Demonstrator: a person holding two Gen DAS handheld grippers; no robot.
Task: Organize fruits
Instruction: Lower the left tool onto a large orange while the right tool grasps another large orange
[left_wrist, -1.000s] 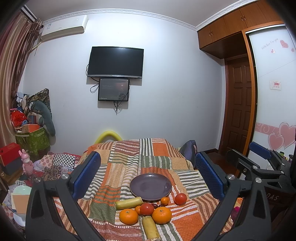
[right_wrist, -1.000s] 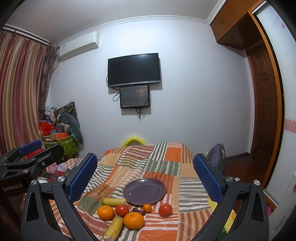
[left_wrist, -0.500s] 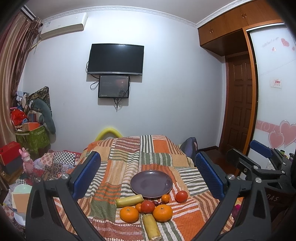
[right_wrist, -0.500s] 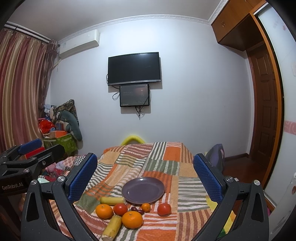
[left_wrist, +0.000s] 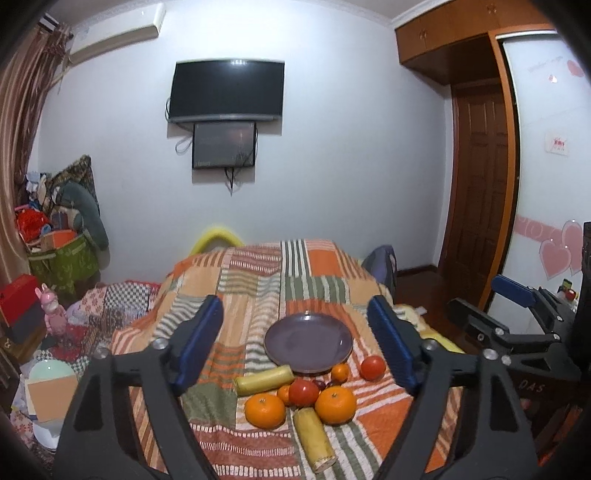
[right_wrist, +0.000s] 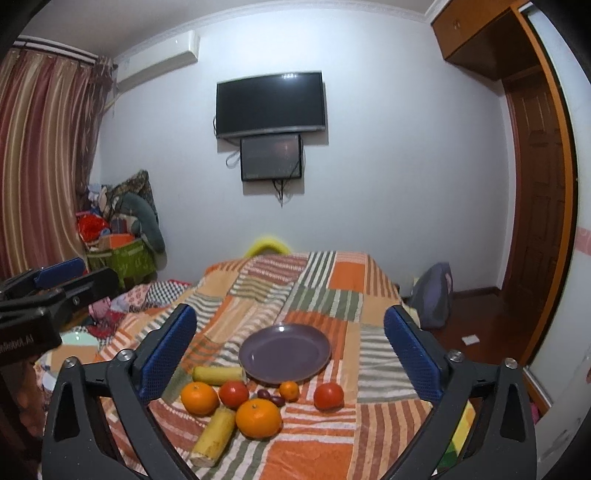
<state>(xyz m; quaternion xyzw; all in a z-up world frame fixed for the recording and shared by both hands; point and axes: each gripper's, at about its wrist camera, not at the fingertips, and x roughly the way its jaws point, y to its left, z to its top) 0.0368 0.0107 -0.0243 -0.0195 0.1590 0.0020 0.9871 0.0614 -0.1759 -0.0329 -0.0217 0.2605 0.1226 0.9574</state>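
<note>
One purple plate (right_wrist: 284, 352). Two large oranges (right_wrist: 258, 418) (right_wrist: 199, 398); two small mandarins (right_wrist: 289, 390) (left_wrist: 283, 394). Two red tomatoes (right_wrist: 328, 396) (right_wrist: 233, 394). Two yellow cylindrical pieces (right_wrist: 218, 374) (right_wrist: 213, 437). Small dark grapes (right_wrist: 270, 397), count unclear. Two wall screens (right_wrist: 270, 104) (right_wrist: 270, 157).

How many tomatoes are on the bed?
2. One tomato sits in the cluster between the two big oranges; the other tomato lies alone to the right, near the plate. None seems hidden.

Wrist views, side-by-side (shared plate (left_wrist: 308, 345))
</note>
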